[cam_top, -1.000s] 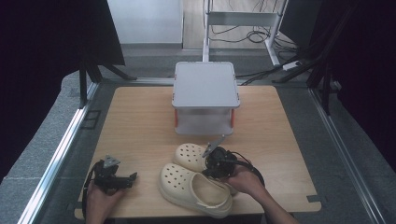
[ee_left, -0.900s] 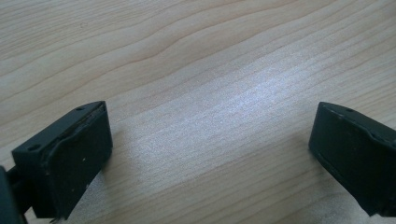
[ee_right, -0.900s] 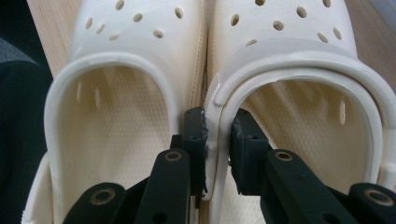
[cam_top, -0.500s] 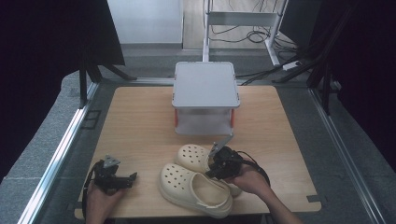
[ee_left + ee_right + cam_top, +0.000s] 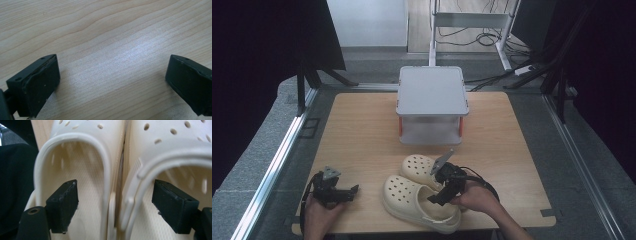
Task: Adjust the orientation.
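Change since earlier frame: right gripper [image 5: 438, 186] has just been spreading its jaws; they now stand apart, one inside each heel opening, the touching inner walls of both shoes between them, pads not pressing.
Item: pair of cream clogs [image 5: 422, 197], side by side at the near edge of the table [image 5: 362, 140], near-right of centre; long axes run from near-right heels to far-left toes.
Nearer hand: right, at the heels.
Left gripper [image 5: 332, 190]: jaws wide apart, over bare wood, well to the left.
Beyond the pair: grey lidded box [image 5: 431, 92].
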### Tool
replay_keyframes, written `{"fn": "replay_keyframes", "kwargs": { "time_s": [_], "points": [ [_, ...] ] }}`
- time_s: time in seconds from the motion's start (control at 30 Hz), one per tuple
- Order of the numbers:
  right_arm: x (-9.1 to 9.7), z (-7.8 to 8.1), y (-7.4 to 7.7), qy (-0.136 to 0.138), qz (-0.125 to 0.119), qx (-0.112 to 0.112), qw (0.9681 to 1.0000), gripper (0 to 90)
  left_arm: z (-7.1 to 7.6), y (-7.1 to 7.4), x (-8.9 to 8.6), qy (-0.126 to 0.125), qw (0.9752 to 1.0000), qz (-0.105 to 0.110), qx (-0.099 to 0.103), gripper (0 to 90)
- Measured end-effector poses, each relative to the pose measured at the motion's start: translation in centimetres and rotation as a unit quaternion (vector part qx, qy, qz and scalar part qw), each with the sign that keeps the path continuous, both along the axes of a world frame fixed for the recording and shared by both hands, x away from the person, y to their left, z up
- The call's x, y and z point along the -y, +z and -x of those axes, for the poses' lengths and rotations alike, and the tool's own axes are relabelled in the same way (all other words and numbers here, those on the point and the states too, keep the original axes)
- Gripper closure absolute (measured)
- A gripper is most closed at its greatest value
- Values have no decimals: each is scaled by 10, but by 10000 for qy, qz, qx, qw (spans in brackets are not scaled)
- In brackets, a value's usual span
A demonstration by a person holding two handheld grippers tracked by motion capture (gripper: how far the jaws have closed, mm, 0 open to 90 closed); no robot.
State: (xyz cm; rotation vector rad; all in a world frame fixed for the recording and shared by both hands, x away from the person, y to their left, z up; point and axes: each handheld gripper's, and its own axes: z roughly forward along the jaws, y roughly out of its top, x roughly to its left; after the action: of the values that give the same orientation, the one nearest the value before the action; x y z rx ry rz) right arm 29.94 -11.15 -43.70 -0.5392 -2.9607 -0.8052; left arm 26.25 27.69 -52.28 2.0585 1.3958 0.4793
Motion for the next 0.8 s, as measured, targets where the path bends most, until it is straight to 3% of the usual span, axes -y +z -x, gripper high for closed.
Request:
{"fn": "replay_keyframes", "kwargs": {
  "time_s": [0.2,0.4,0.6,0.8],
  "points": [
    [-15,-5,-8,-37,98,45,9999,234,0,0,0,-5,10000,8,-8,0],
    [-27,-4,-10,-169,254,184,9994,397,0,0,0,-1,10000,2,-6,0],
    [-31,-2,-11,-310,581,390,9971,570,0,0,0,-3,10000,4,0,0],
    [-31,2,-10,-279,532,352,9976,694,0,0,0,1,10000,2,2,0]
  ]
}}
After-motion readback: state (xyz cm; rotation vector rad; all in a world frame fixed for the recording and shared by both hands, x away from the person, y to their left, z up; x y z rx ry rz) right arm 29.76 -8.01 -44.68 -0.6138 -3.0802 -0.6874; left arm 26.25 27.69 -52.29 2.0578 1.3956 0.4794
